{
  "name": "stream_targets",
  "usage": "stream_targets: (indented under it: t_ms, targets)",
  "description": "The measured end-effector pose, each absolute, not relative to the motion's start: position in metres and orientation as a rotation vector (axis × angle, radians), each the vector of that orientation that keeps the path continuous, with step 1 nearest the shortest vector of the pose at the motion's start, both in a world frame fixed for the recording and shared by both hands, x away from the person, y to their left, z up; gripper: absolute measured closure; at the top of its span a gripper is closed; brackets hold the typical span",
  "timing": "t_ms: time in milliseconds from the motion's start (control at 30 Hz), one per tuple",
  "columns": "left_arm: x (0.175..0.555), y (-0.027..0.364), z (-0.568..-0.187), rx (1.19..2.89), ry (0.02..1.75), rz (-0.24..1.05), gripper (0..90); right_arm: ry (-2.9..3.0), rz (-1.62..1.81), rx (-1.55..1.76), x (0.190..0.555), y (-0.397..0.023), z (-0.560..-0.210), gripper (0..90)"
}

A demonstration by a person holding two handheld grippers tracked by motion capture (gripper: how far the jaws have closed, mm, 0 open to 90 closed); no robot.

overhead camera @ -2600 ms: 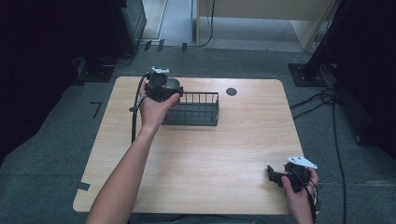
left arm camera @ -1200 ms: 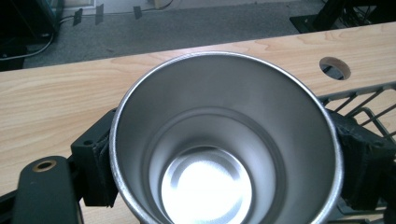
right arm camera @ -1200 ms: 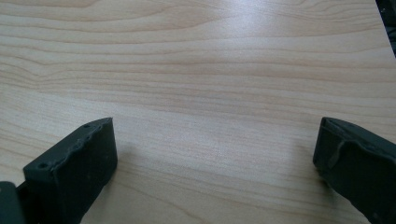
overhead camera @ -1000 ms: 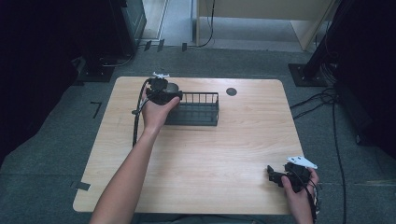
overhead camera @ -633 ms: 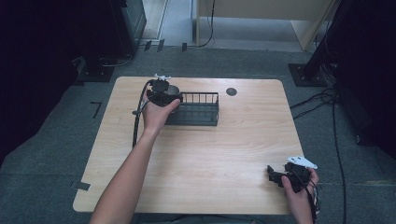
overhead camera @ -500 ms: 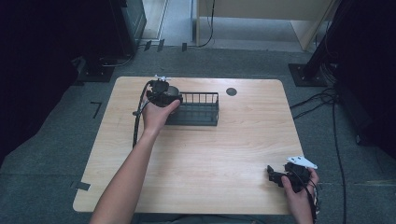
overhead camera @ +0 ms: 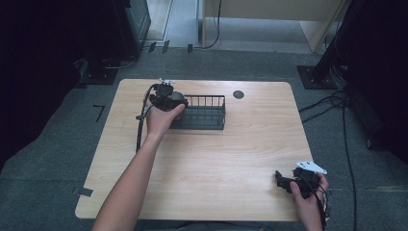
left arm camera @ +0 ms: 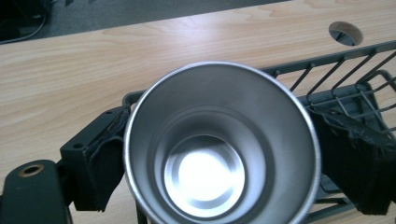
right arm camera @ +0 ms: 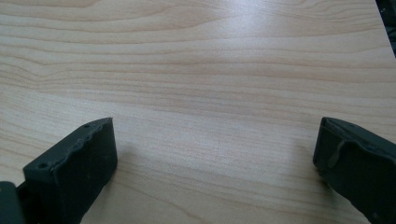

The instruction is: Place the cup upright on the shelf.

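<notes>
Tabletop (overhead camera: 226, 159): a light wood surface with a round cable hole at its far edge. Most of it is bare.

Wire basket (overhead camera: 204, 113): a dark, rectangular rack standing toward the far left of the tabletop, long side running left to right.

Steel cup (left arm camera: 219, 144): upright, mouth up and empty, at the left end of the basket. In the left gripper view the basket's wires run behind it and under it at the near edge, so it appears to sit inside or right at that end; whether its base rests on the basket floor cannot be confirmed.

Left claw (overhead camera: 166, 96): positioned over the basket's left end, one jaw on each side of the cup. The jaws have just been opening with the cup between them. The left pad shows a thin gap from the cup wall; the right pad is close to it, contact uncertain. Judged: grip released.

Right claw (overhead camera: 288, 180): near right corner of the tabletop, jaws wide apart over bare wood, holding nothing.

Step in hand, as judged: setting the cup into the basket, at the point of release.

Next move, as judged: spread the left jaws further until both pads clear the rim, then lift straight away so the cup is not tipped or dragged against the wires.
</notes>
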State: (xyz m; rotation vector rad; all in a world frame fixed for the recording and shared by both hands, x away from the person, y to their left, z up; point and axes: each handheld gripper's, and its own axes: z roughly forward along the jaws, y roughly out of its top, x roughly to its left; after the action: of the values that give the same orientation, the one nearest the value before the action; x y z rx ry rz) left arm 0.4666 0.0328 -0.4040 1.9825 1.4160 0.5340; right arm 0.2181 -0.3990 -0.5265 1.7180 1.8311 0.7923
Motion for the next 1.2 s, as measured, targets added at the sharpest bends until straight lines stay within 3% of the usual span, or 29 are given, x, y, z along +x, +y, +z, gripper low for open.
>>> stream_targets:
  t_ms: [533, 1200]
  targets:
    - [0.449, 0.047, -0.393, 1.96, 1.392, 0.535, 3.5, 1.831, 0.792, 1.718, 0.218, -0.399, -0.527, 0.0]
    - [0.409, 0.078, -0.386, 1.93, 1.357, 0.54, 1.5, 1.832, 0.792, 1.714, 0.218, -0.399, -0.527, 0.0]
